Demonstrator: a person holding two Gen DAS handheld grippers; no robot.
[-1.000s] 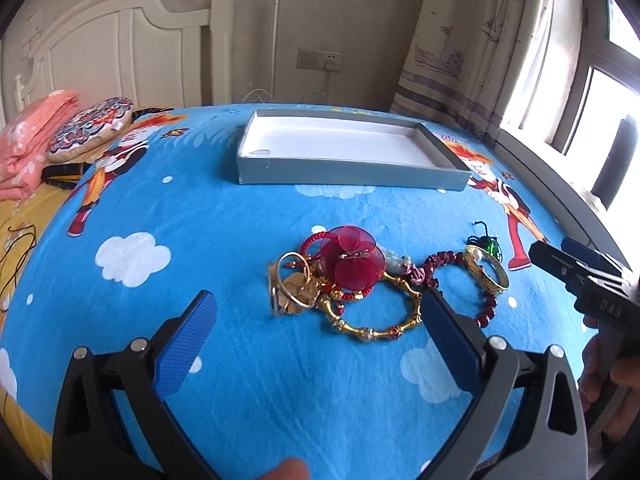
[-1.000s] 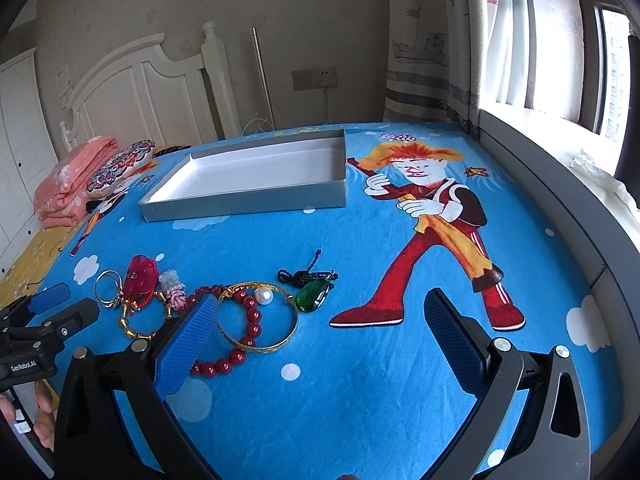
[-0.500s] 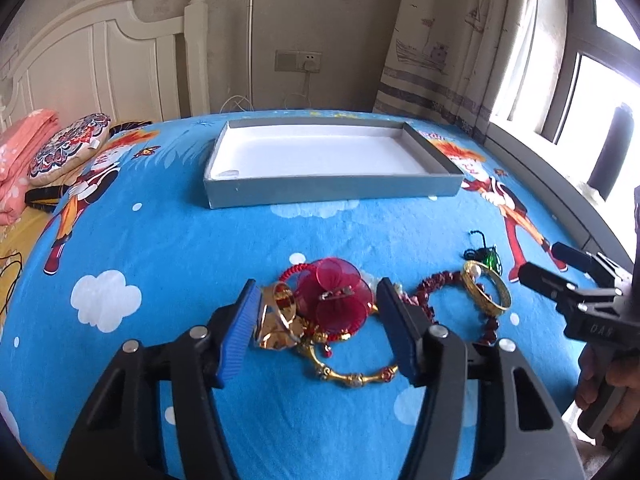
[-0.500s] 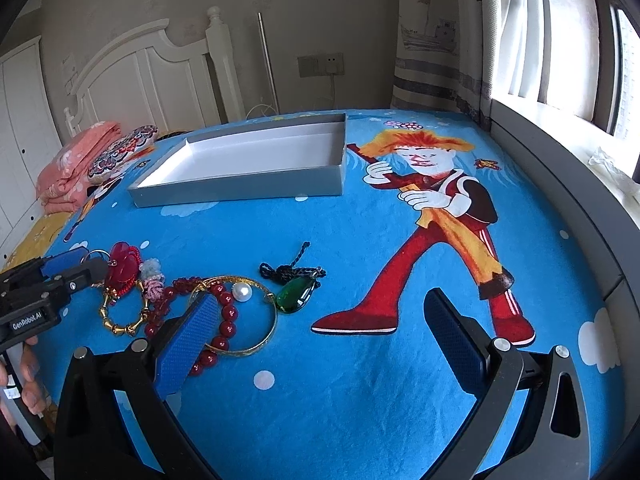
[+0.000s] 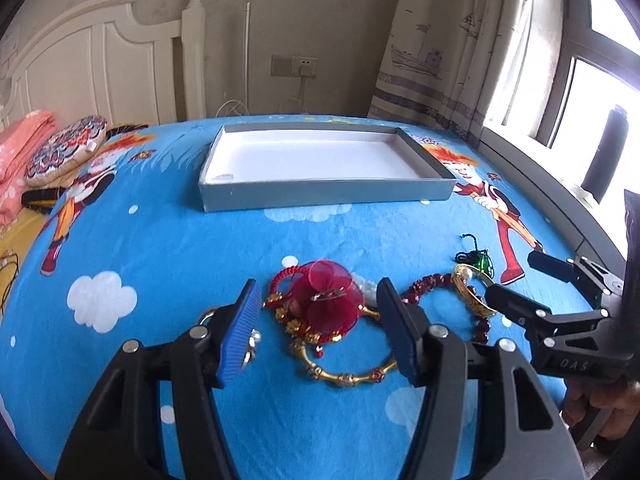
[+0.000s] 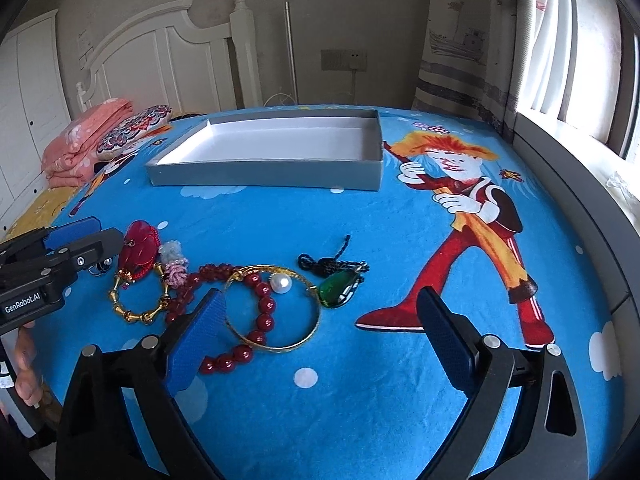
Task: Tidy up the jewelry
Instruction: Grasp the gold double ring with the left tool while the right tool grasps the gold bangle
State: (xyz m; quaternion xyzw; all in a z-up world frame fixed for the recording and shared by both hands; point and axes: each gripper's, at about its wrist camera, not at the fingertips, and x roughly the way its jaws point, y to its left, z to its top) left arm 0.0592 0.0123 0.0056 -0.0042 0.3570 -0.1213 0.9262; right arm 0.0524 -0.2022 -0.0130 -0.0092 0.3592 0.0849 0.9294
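Note:
A heap of jewelry lies on the blue bedspread: a red flower ornament [image 5: 326, 298], a gold bamboo bangle [image 5: 346, 376], a red bead bracelet [image 6: 256, 312], a thin gold bangle with a pearl [image 6: 280, 282] and a green pendant on black cord [image 6: 338, 286]. An empty grey box [image 5: 320, 160] with a white inside sits behind them. My left gripper [image 5: 316, 328] is open, its jaws on either side of the red flower. My right gripper [image 6: 320, 340] is open, low over the thin gold bangle and the green pendant.
A white headboard [image 5: 100, 76] stands at the back left, with a pink folded blanket [image 6: 86, 140] and a patterned cushion [image 5: 66, 152] before it. A curtain [image 5: 448, 40] and window ledge [image 6: 580, 184] run along the right.
My left gripper has come forward and down and narrowed its jaws around the red flower. My right gripper has moved closer to the thin gold bangle and pendant.

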